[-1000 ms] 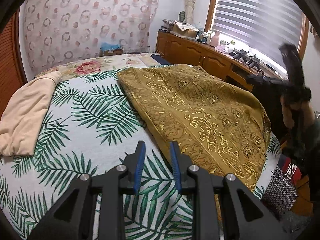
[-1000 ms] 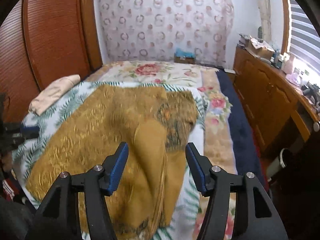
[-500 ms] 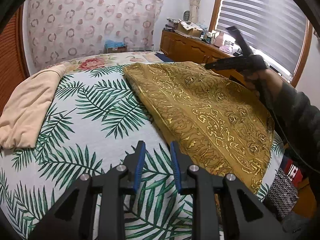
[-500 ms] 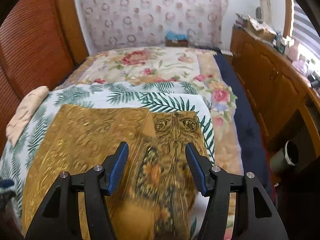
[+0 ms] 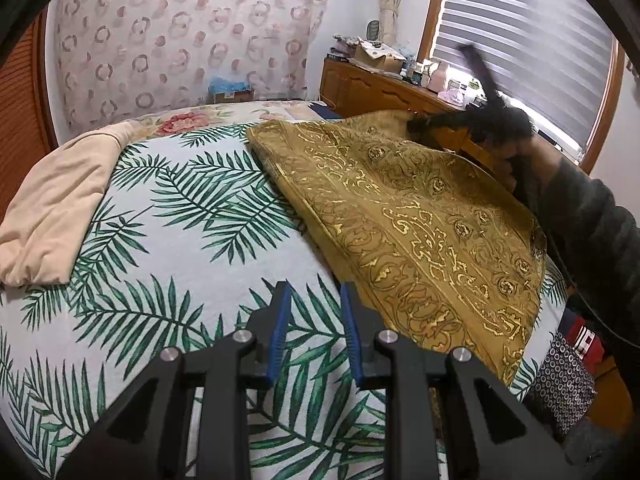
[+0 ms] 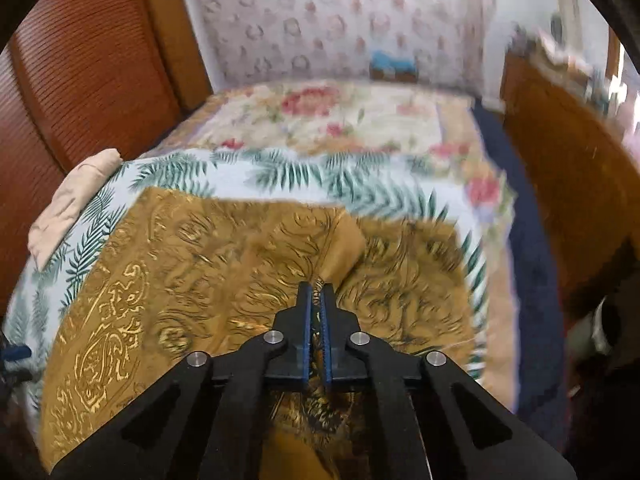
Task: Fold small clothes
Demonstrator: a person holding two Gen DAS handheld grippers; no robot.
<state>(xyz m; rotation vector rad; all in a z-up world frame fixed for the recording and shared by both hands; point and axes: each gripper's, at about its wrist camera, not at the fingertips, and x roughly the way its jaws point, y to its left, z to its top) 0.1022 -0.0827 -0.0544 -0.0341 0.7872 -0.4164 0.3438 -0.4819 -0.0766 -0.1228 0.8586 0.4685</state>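
Two grippers working over a bed with a palm-leaf sheet (image 5: 168, 216). Going left to right in the left wrist view: a beige folded garment (image 5: 60, 204) is lying at the sheet's left edge, well apart from everything else. The left gripper (image 5: 314, 330) is hovering over bare sheet, jaws standing a little apart with nothing between the blue pads, its right finger just beside the near edge of the gold patterned cloth (image 5: 420, 232). That cloth is spreading across the right half of the bed and draping over the right side. At its far right corner the right gripper (image 5: 416, 124) is showing blurred, held by a hand in a dark sleeve (image 5: 580, 216); a wooden dresser (image 5: 372, 88) and a window blind (image 5: 528, 40) are sitting behind.

Right wrist view, left to right: wooden headboard panel (image 6: 80, 80), beige garment (image 6: 76, 204), then the gold cloth (image 6: 180, 288) filling the middle. The right gripper (image 6: 316, 292) has just been closing its jaws, and they are now pinching a raised fold of the gold cloth, with fabric bunching up at the tips. A floral quilt (image 6: 320, 116) is lying beyond. View is motion-blurred.
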